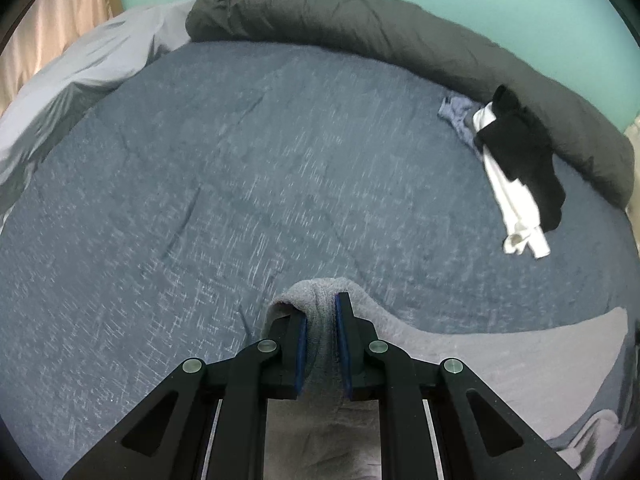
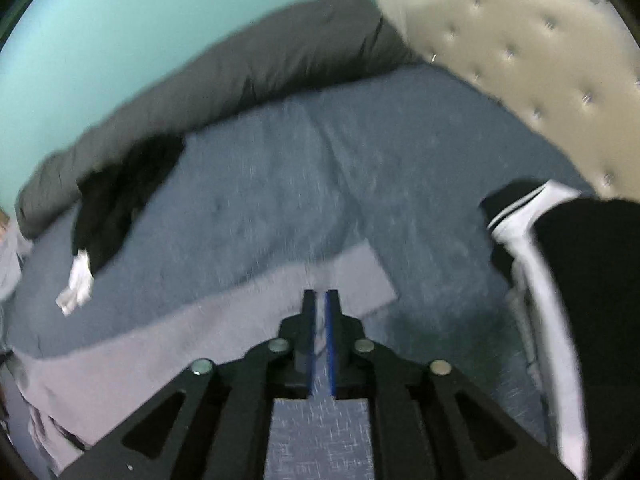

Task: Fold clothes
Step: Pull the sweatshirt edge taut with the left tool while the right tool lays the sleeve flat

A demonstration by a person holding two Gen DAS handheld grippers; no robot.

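- Pinching a bunched fold of the grey garment (image 1: pixel 320 300), the left hand-held gripper (image 1: pixel 322 316) has its blue pads pressed onto the cloth; the fabric humps over the fingertips, which suggests the edge is being carried clear of the bed (image 1: pixel 200 180) rather than dragged across it.
- From that pinch the grey garment trails off toward 4 o'clock in the left wrist view, lying flat on the blue bedcover. Flat cloth there would give a fold something to land on.
- In the right wrist view the right hand-held gripper (image 2: pixel 320 320) has its pads nearly together with a thin gap showing. It sits over the garment's straight edge, but whether cloth is caught between the pads I cannot tell; the picture is blurred.
- The grey garment's squared corner (image 2: pixel 376 280) lies at about 1 o'clock from that gripper, looking like one already-neat edge.
- A black-and-white heap of clothes (image 1: pixel 516 160) rests at 2 o'clock in the left view, against the rolled dark duvet (image 1: pixel 360 28), well apart from the working area, likely kept out of the way.
- Another black-and-white striped piece (image 2: pixel 540 240) sits at 3 o'clock in the right view, near the tufted headboard (image 2: pixel 520 60).
- How far the folding has come is not settled here: the grey piece is partly flat, partly lifted.
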